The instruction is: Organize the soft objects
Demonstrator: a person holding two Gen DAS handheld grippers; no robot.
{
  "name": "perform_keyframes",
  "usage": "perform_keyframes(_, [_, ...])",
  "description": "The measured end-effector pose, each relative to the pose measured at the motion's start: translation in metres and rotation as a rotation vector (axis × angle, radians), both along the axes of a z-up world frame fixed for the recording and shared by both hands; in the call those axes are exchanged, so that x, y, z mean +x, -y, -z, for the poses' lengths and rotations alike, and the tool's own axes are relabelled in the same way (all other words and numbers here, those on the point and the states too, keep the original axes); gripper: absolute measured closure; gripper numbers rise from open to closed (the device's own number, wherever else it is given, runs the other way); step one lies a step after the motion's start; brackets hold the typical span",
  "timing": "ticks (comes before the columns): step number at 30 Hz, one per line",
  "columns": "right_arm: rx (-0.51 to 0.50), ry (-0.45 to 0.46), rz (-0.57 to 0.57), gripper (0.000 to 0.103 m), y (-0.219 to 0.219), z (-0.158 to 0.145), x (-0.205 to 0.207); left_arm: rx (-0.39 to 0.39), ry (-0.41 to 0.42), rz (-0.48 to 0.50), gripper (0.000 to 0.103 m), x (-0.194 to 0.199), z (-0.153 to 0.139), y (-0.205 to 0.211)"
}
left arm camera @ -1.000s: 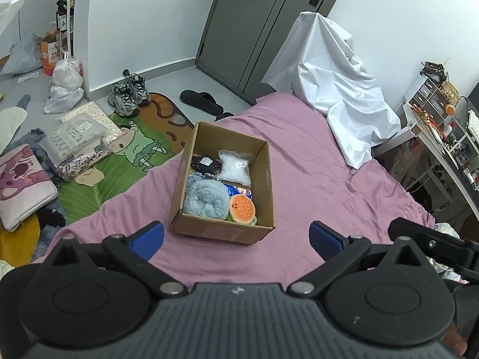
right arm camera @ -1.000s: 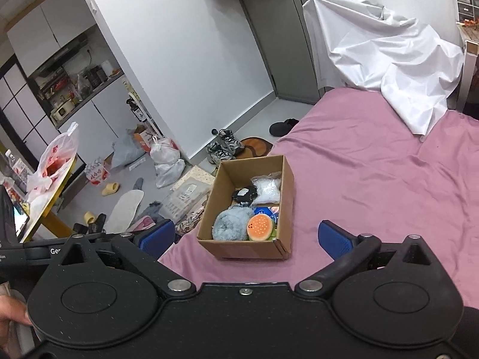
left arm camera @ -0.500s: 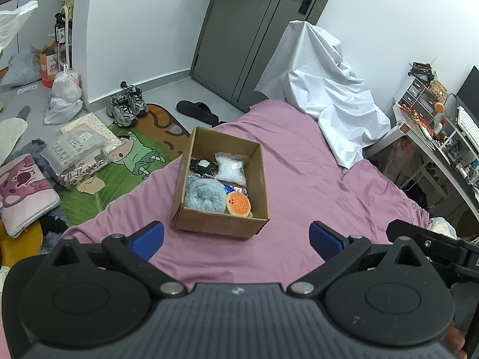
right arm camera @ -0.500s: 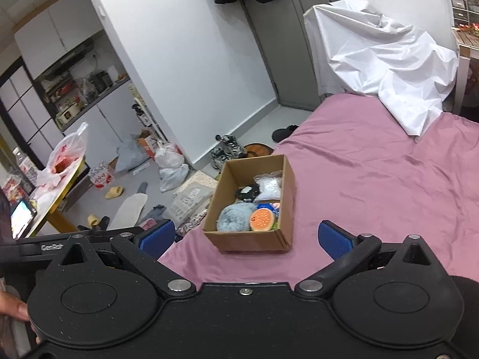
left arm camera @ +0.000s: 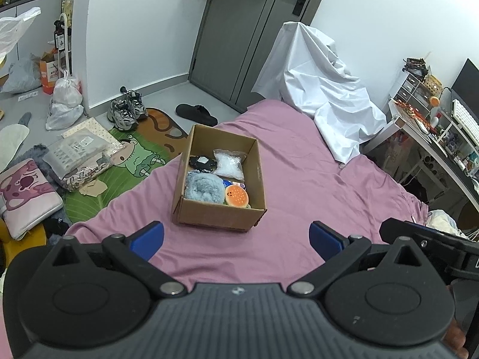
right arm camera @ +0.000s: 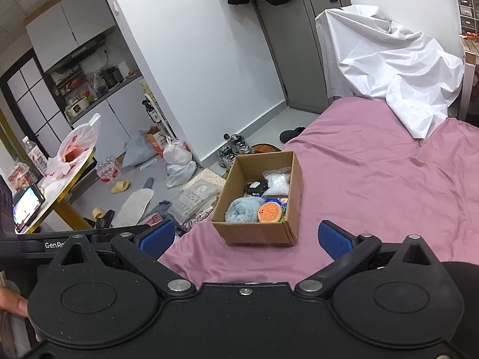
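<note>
Above the bed [left arm camera: 299, 179], left gripper [left arm camera: 236, 239] and right gripper [right arm camera: 247, 237] both spread wide, empty, well short of the cardboard box [left arm camera: 220, 218].

Both wrist cameras look down from well back over the bed's [left arm camera: 299, 164] near edge. They share the box [left arm camera: 220, 214] [right arm camera: 254, 233] mid-bed and the door beyond.

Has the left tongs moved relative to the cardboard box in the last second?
Yes. The left tongs have pulled back and tilted up: the cardboard box now looks smaller and farther, and more of the door shows.
</note>
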State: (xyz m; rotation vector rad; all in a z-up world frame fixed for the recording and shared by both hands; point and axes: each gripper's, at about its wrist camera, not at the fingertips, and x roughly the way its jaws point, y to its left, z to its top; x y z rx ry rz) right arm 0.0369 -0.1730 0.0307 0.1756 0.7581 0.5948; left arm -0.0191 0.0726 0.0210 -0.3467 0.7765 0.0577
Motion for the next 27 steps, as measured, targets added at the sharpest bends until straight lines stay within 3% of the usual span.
perform_keyframes(27, [0.004, -0.002, 0.0, 0.0, 0.0004, -0.0005, -0.0005, 0.003, -0.007, 0.001, 0.001, -0.0079, 0.0011, 0.0023])
